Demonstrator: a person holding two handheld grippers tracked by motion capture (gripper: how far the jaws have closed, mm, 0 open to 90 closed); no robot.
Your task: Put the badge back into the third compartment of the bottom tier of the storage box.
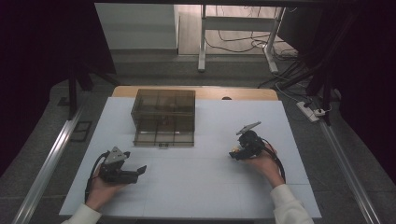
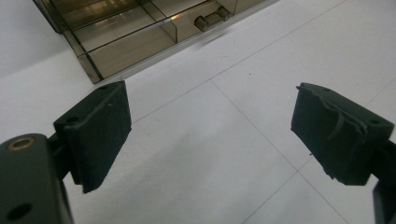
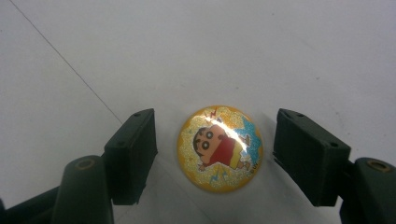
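Badge (image 3: 219,148), round and domed, yellow with a cartoon figure printed on it, lay flat on the white table (image 1: 196,186) between the jaws of the right gripper (image 3: 215,156). Those jaws stood spread, one on each side of the badge with a gap at both sides, neither pad touching it. In the high view the right gripper (image 1: 243,150) sat at the table's right, tipped down toward the surface, with the badge as a small pale spot at its tip. My reading was that the step in hand was the grasp: the dome looked glossy and low, so the pads would do best kept level, brought right down to the table and closed evenly on the rim, lest it squirt out. The left gripper (image 2: 210,140) rested at the near left, its jaws wide apart and holding nothing. Beyond it stood a smoky clear compartment box (image 1: 163,116) with a small drawer handle (image 2: 212,19)
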